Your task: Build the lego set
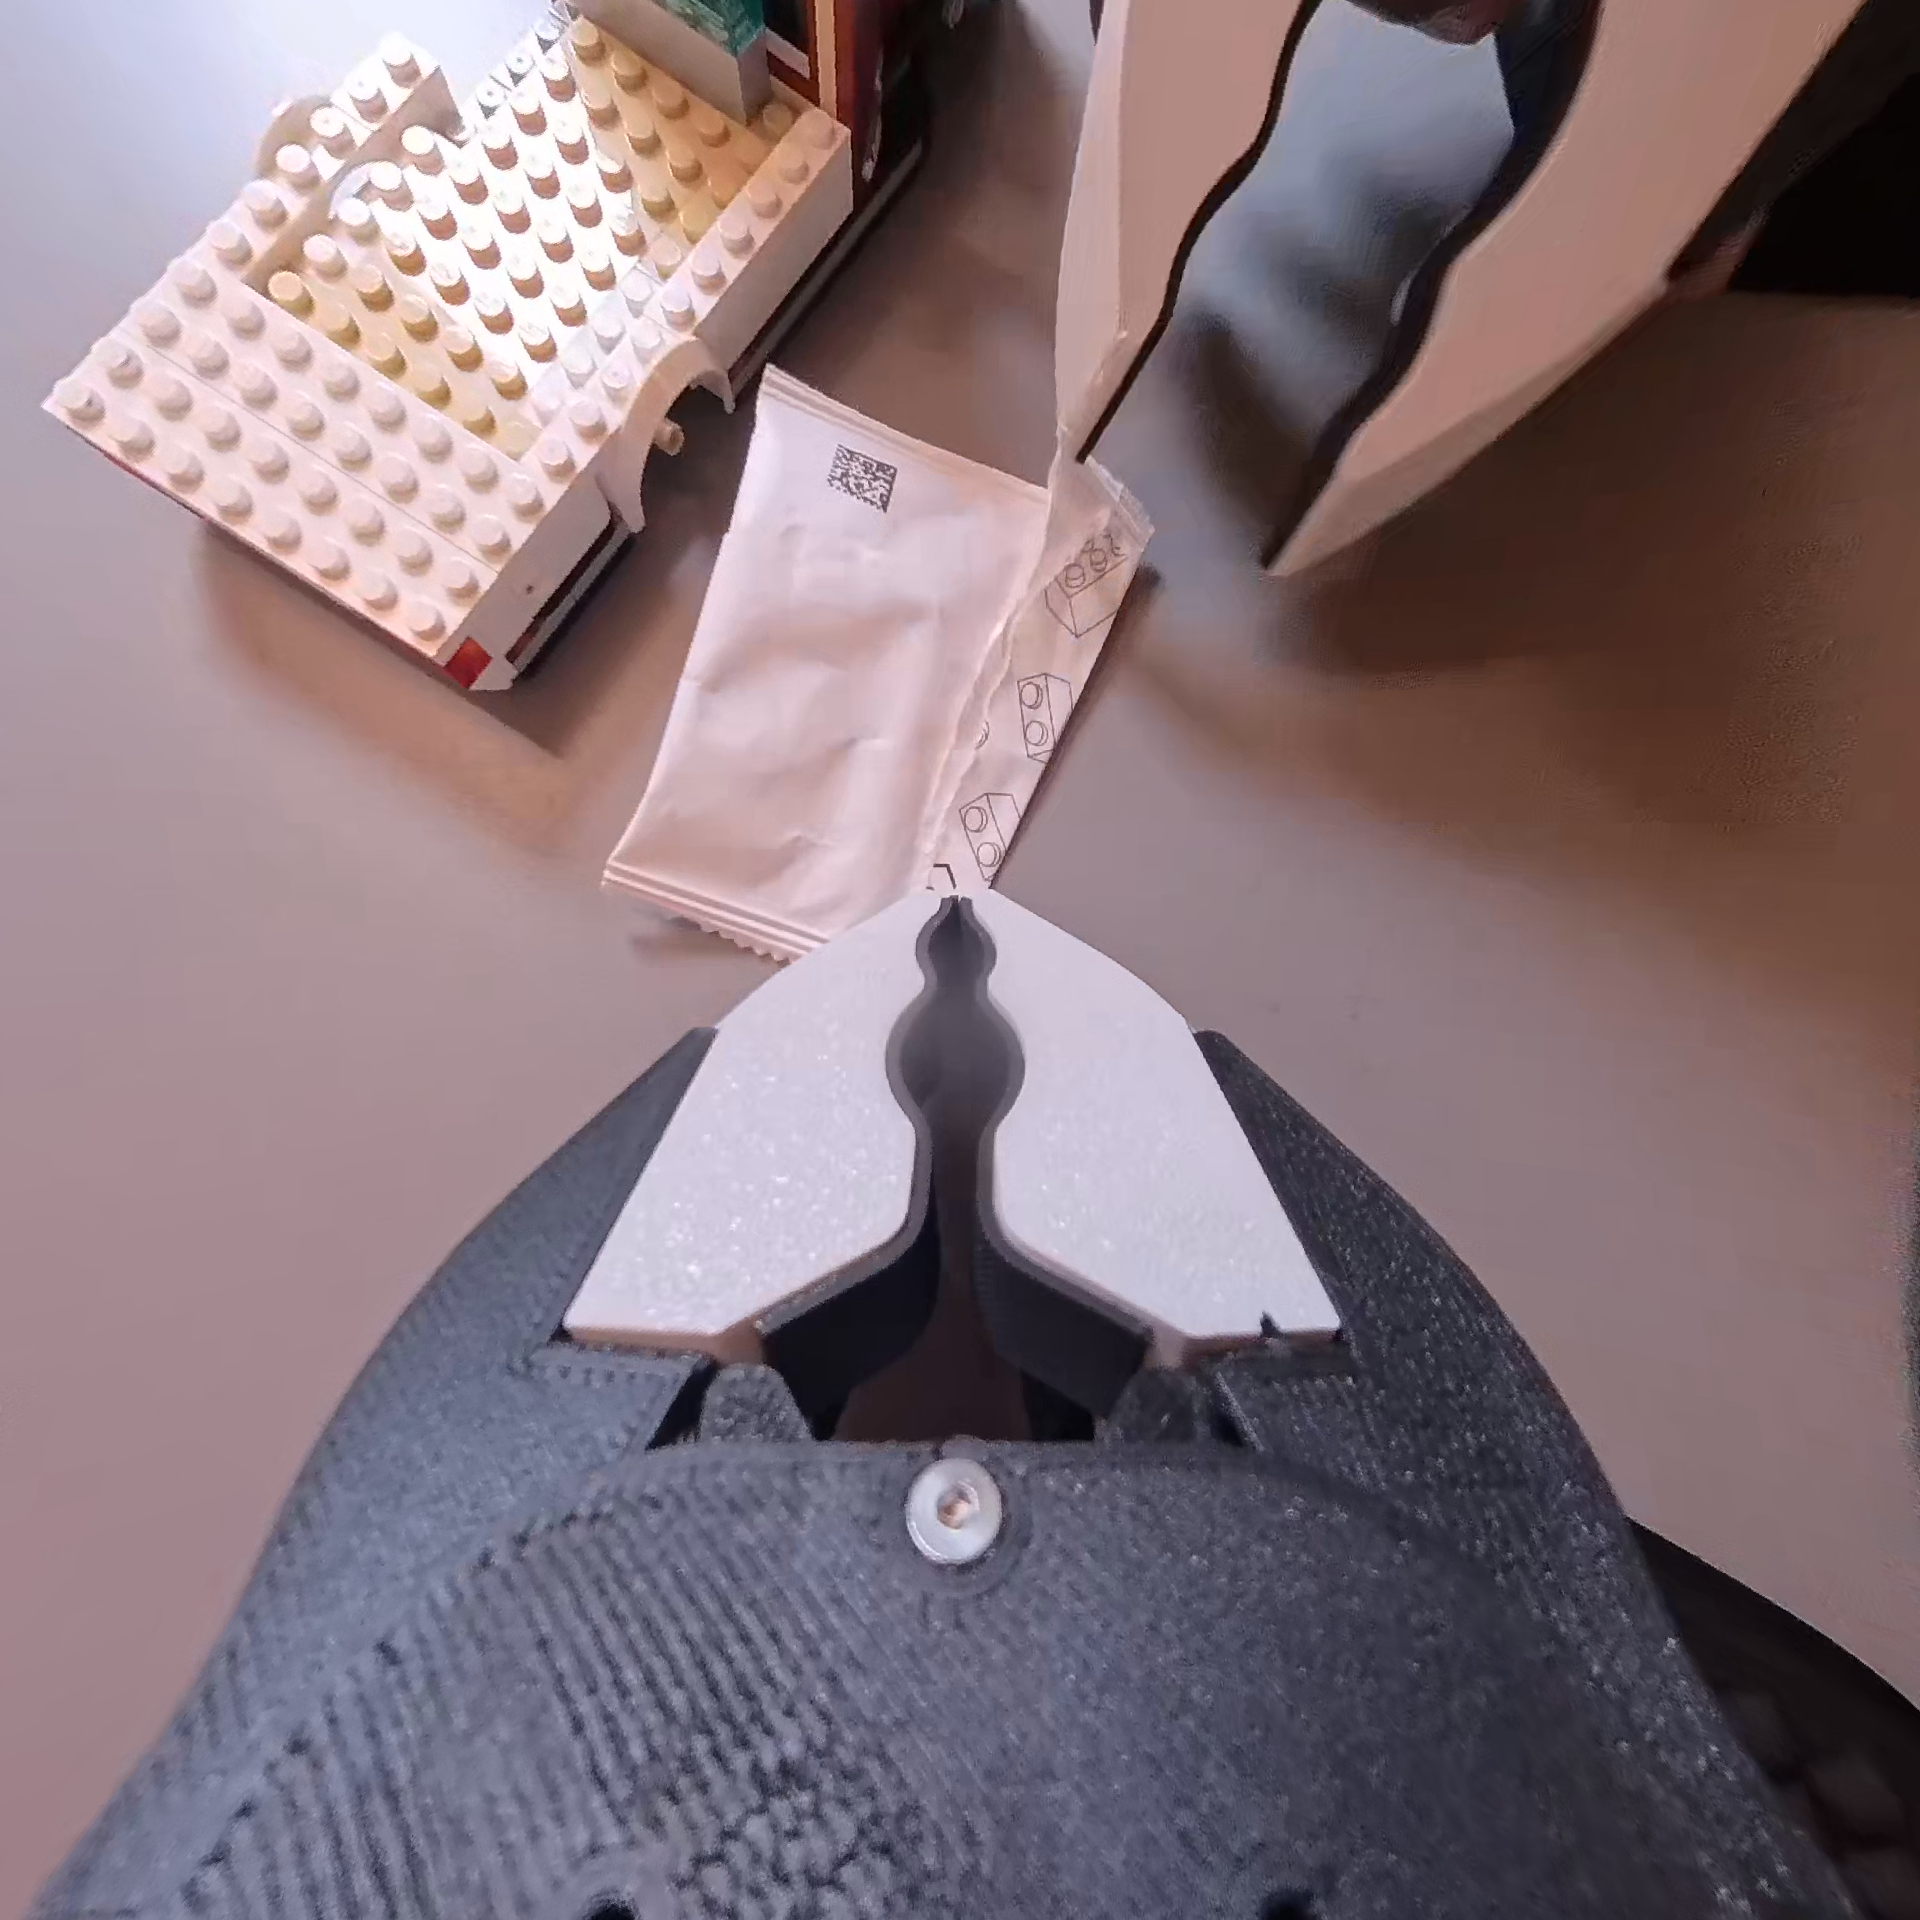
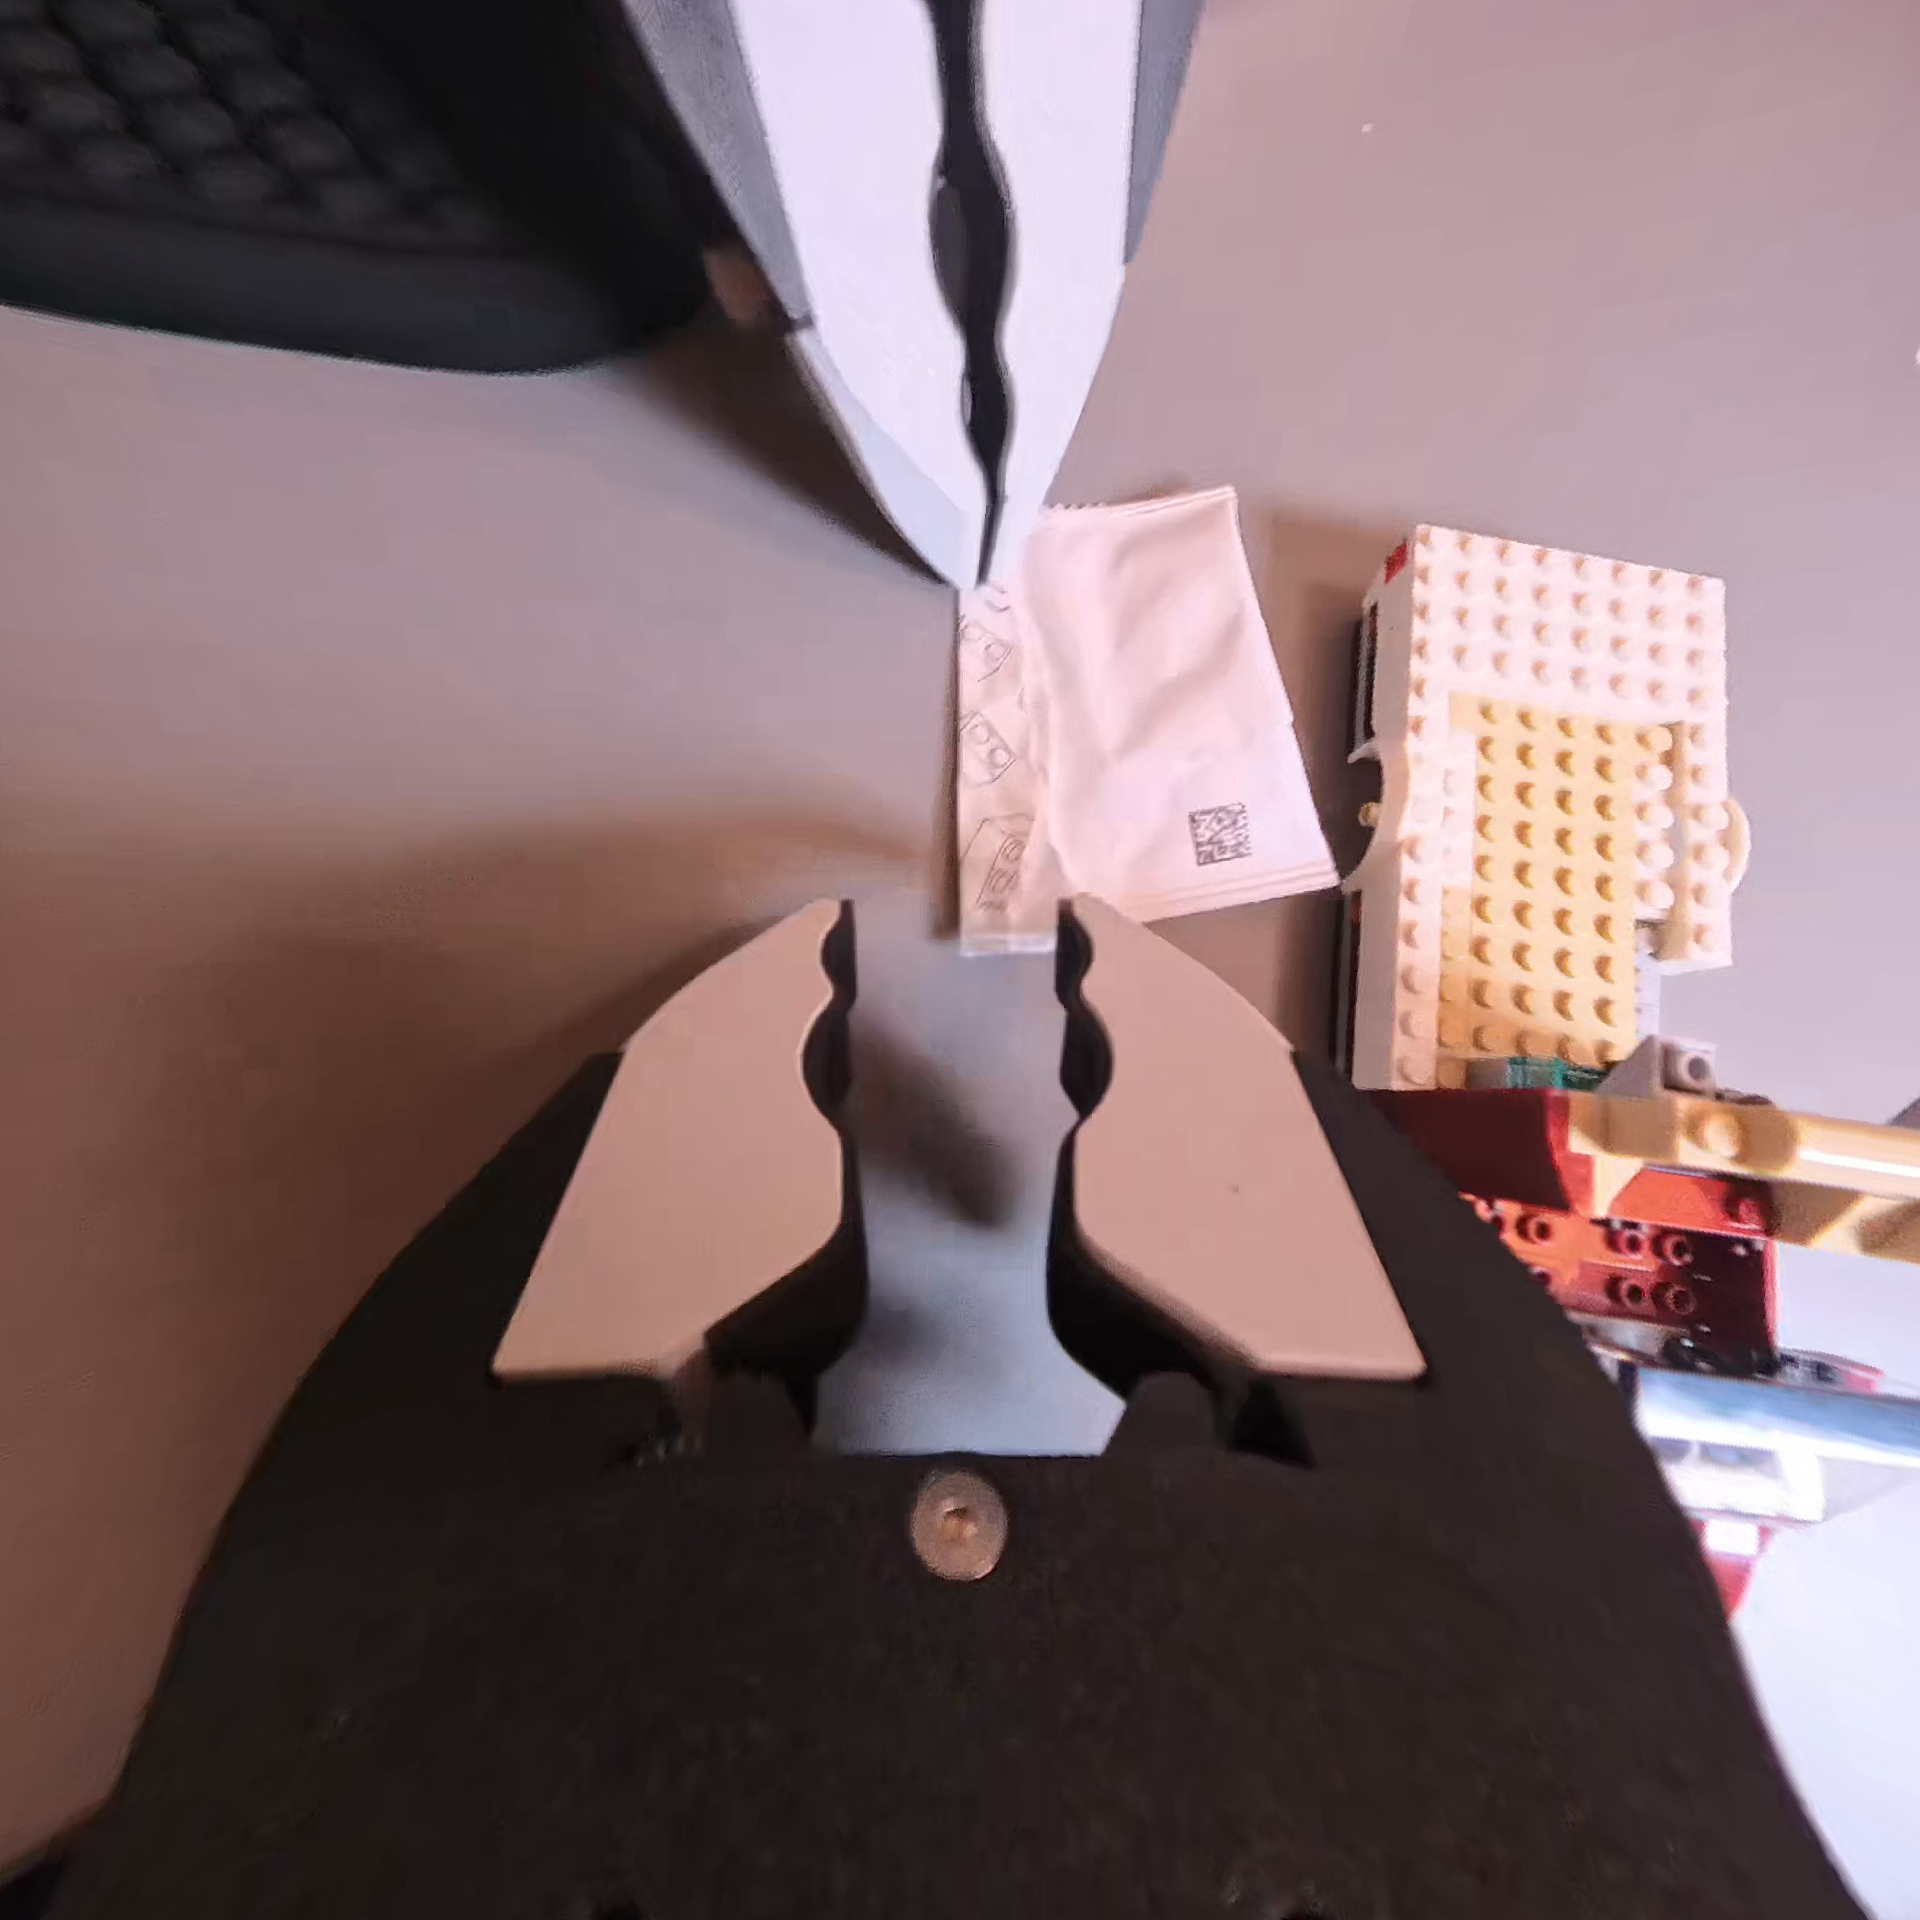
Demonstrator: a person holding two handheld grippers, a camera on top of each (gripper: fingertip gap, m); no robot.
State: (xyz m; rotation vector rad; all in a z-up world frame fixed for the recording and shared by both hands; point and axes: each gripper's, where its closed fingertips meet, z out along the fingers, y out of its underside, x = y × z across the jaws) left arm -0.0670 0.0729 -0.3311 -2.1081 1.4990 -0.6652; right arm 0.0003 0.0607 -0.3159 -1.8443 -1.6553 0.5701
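The left gripper (image 1: 954, 906) had its fingers pressed together on the near corner of the white paper parts bag (image 1: 831, 686), pinching the sealed strip printed with brick outlines. The bag lay flat on the brown table (image 1: 312, 987), stretching ahead of those fingertips toward the partly built white and tan lego model (image 1: 416, 343), which sat ahead and to the left of them.

The right gripper (image 2: 956, 925) stood with its fingers spread, the bag's opposite corner just beyond and between its tips, not yet gripped. From its own camera the model (image 2: 1538, 790) lay ahead to the right of the fingers.

The step in hand looked to be opening the bag to reach the next bricks. The next move likely called for the right fingers to close on that free corner, then pull against the left hold to tear the seal without scattering pieces.
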